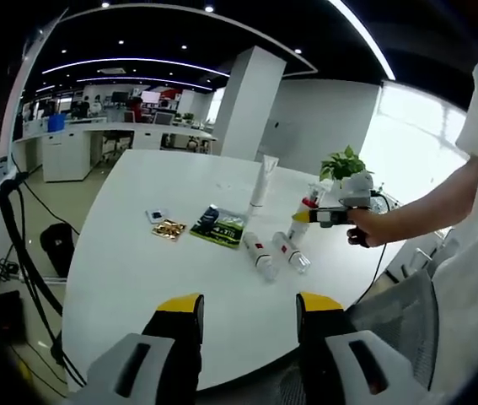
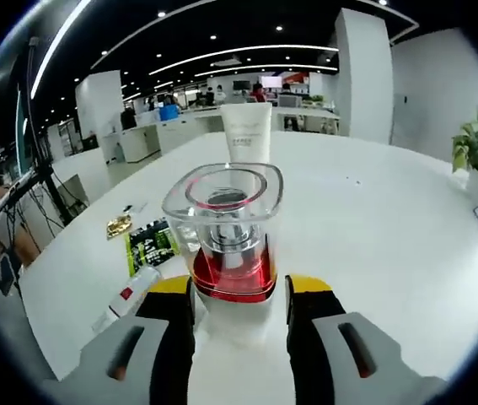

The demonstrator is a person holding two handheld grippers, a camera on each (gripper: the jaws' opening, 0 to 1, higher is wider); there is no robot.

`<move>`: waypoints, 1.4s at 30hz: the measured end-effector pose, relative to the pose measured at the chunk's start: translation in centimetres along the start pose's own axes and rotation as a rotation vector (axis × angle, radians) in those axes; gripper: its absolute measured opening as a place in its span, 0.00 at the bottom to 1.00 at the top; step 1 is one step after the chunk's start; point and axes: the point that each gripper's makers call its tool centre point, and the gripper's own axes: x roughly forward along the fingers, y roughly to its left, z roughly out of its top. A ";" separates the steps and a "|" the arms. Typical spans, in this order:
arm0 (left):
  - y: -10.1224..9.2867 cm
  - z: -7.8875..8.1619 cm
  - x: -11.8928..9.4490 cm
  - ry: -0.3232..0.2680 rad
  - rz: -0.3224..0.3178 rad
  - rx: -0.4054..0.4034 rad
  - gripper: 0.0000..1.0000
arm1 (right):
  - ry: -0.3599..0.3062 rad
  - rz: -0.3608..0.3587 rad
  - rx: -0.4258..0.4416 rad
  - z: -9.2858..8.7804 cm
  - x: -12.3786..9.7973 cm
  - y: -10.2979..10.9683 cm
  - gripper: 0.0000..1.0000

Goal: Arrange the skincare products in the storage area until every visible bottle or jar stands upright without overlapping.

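The right tongs [image 2: 237, 295] grip a clear-capped red bottle [image 2: 228, 232] upright over the table [image 2: 373, 211]; lower it squarely, clear of the white tube [image 2: 247, 131]. The left tongs [image 1: 249, 314] hang open; two bottles [image 1: 274, 251] lie flat.

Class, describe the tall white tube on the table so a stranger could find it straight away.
Start with the big white table and look to its far side, beyond the green packet and two bottles lying flat. There the white tube stands upright on its cap. It is the tallest item and plain white; the neighbouring bottles carry red.
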 end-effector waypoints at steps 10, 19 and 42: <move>-0.1 -0.1 0.0 0.004 -0.002 0.006 0.45 | 0.043 -0.083 0.033 -0.6 1.1 -0.8 0.31; 0.3 0.3 -0.2 -0.022 0.016 -0.001 0.45 | 0.060 -0.071 -0.005 -0.7 1.4 -1.1 0.29; 0.5 0.2 -0.1 -0.022 0.032 -0.001 0.45 | 0.019 -0.013 0.035 1.2 1.3 -3.2 0.28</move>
